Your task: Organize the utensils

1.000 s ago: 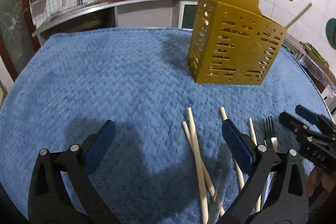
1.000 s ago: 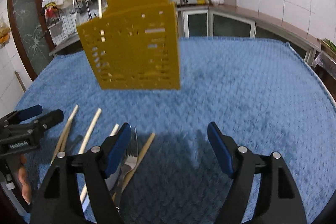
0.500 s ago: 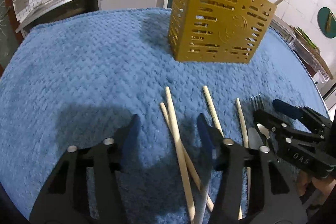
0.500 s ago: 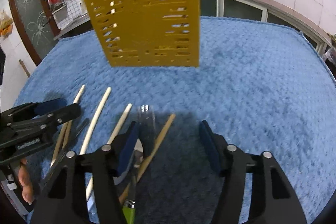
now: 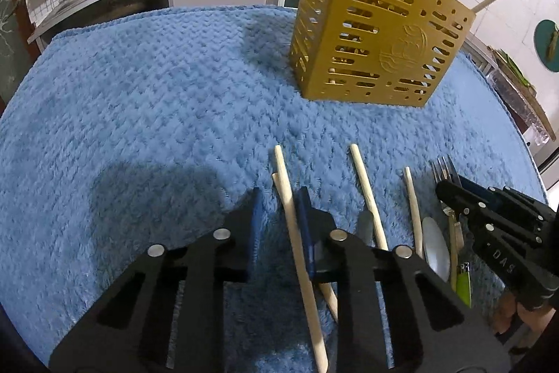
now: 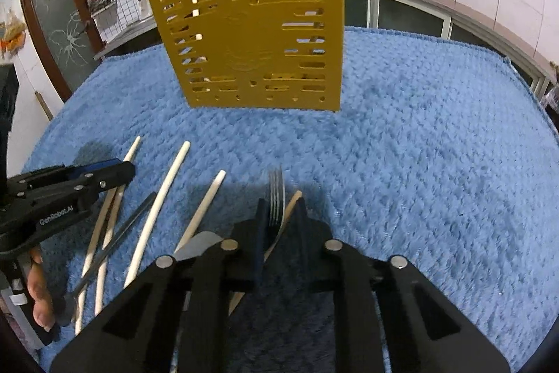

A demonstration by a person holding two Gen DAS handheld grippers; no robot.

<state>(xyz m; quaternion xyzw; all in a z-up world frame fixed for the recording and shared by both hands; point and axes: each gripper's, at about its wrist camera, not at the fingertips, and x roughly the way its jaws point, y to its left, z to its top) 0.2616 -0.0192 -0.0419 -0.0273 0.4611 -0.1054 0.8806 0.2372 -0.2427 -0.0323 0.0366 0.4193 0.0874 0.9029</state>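
now your left claw (image 5: 279,215) has just been closing, and its pads sit against a wooden chopstick (image 5: 297,243) lying on the blue towel (image 5: 139,110) over the tabletop. your right claw (image 6: 281,222) has just been closing too, with the fork (image 6: 276,198) and another chopstick (image 6: 291,203) between its pads. the yellow utensil holder (image 6: 255,37) stands upright farther back, sticks already inside.
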